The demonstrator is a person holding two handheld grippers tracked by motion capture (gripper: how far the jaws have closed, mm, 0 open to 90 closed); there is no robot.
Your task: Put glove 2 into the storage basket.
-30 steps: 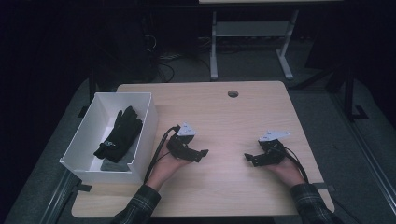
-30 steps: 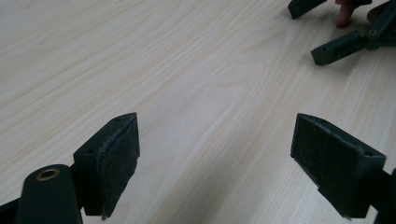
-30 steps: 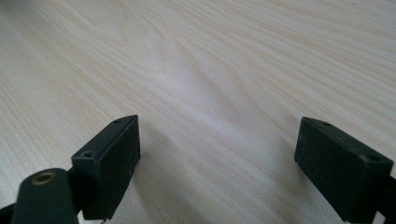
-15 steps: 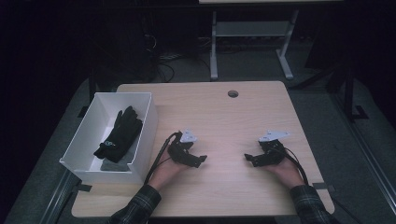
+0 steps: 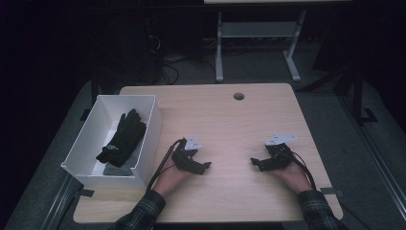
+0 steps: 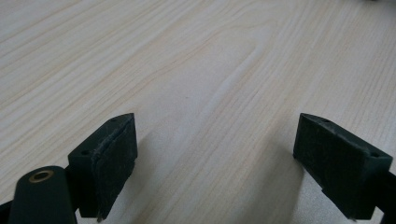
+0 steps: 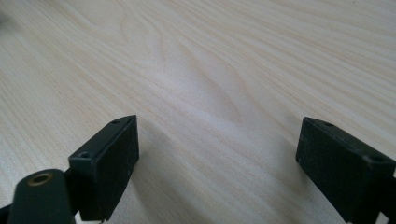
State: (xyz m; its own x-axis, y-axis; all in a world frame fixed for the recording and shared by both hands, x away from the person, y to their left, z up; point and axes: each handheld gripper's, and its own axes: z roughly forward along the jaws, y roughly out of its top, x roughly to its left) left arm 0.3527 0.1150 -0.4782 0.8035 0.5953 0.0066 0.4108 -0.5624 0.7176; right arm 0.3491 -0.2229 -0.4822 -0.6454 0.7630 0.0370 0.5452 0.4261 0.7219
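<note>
Both hand-held grippers rest low on the pale wood desk point(image 5: 230, 120), each with its jaws spread wide and nothing between them. Left hand-held gripper point(image 5: 203, 167) lies just right of a white box point(image 5: 149, 125), its tips pointing toward the middle of the desk; right hand-held gripper point(image 5: 255, 163) lies near the right edge, its tips pointing back toward the left one, the two well apart with bare wood between. Each carries a grey three-cornered plate on top and trails a black cable toward the person's plaid sleeves at the near edge. In the left gripper view, black pads point(image 6: 112, 163) frame plain wood grain; the right gripper view shows the same, its pads point(image 7: 112, 163) wide over the bare surface.

A black glove point(image 5: 122, 139) lies inside the box at the desk's left side, stretched lengthwise, fingers toward the far end and cuff toward the near end. It looks limp and flat, with a small pale mark near the cuff. A dark grey patch sits just under the cuff on the box floor. A round cable hole point(image 5: 238, 96) marks the far edge of the desk.
</note>
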